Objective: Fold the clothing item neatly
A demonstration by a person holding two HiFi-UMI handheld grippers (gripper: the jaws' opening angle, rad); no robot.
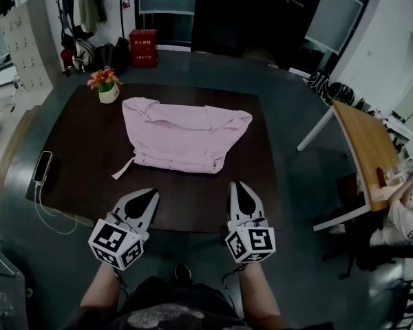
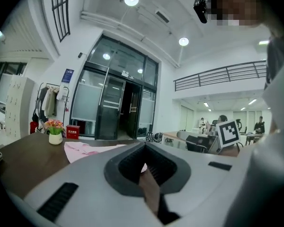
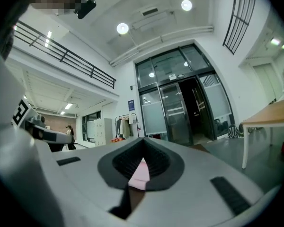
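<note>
A pink garment [image 1: 182, 136] lies folded in a rough rectangle on the dark wooden table [image 1: 82, 150], with a thin strap [image 1: 122, 168] trailing from its near left corner. My left gripper [image 1: 151, 194] hovers at the table's near edge, jaws together and empty, well short of the cloth. My right gripper [image 1: 237, 185] is beside it, also shut and empty. In the left gripper view the garment [image 2: 85, 150] lies flat beyond the closed left gripper [image 2: 144, 145]. In the right gripper view only a pink sliver of the garment [image 3: 141, 173] shows past the closed right gripper [image 3: 143, 141].
A flower pot [image 1: 107, 84] stands at the table's far left corner. A phone [image 1: 43, 166] with a cable lies at the left edge. A light wooden desk [image 1: 365, 150] with a seated person [image 1: 399, 218] is to the right; a red box [image 1: 143, 47] and coat rack [image 1: 79, 9] stand behind.
</note>
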